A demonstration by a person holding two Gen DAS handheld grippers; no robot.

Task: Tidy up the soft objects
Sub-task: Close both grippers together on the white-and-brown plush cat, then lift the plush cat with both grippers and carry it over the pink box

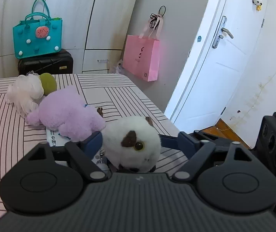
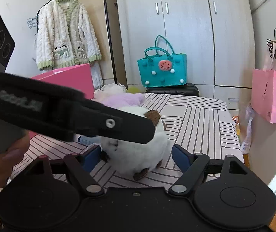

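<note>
A: What occupies the frames, from the largest item down?

B: The bed [image 1: 118, 96], with a striped sheet, fills the middle of both views. A pink box [image 2: 68, 77] stands at centre left of the right wrist view. A teal bag [image 1: 37, 36] sits at upper left of the left wrist view. A purple plush [image 1: 68, 114] lies left of centre there, with a white pouf [image 1: 25, 92] behind it. The white plush [image 1: 132, 141] sits at lower centre of both views.

A: What is the state of each gripper?

B: The left gripper [image 1: 140, 141] has its jaws apart. They flank the white plush; one pad appears to touch its side, the other stands clear. The right gripper [image 2: 136, 152] is likewise spread around the same plush, with neither pad pressing it.

A: Which step is in hand?

B: Judged from this: acquisition of the white plush, with the grasp not yet made.

A: What does the next move require?

B: Probably one gripper closes on the plush body. The soft pile will compress, so a deep, centred grip is advised. The destination cannot be told; the pink box is a likely candidate.
</note>
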